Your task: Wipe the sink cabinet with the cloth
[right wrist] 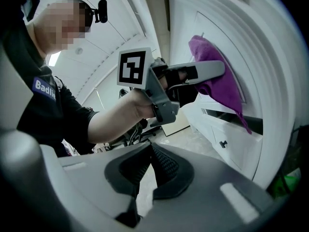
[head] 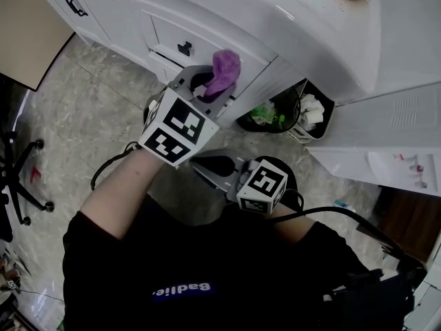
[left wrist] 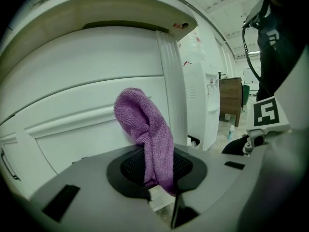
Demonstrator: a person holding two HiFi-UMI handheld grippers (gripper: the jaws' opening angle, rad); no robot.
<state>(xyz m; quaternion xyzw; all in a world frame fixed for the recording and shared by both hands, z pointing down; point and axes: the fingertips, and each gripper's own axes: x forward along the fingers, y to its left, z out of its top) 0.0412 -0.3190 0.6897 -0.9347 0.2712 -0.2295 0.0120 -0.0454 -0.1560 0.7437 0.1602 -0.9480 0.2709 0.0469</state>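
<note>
Left gripper (head: pixel 207 88) raised, jaws clamping cloth (head: pixel 226 69); right gripper (head: pixel 207 165) low, jaws together

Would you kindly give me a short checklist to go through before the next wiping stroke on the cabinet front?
1. Cloth gripped: ok. The purple cloth is pinched in the left gripper.
2. Cloth on the surface: ok. It appears to lie against the cabinet front.
3. Other gripper clear: ok. The right gripper is shut, empty and held below the left one.
4. Drawer flush: not ok. A dark gap shows at the drawer under the cloth's hanging tail, which might snag.
5. Floor bin clear of the stroke: ok. The waste bin stands off to the right.
6. Dirt remaining on the panel: cannot tell.
</note>
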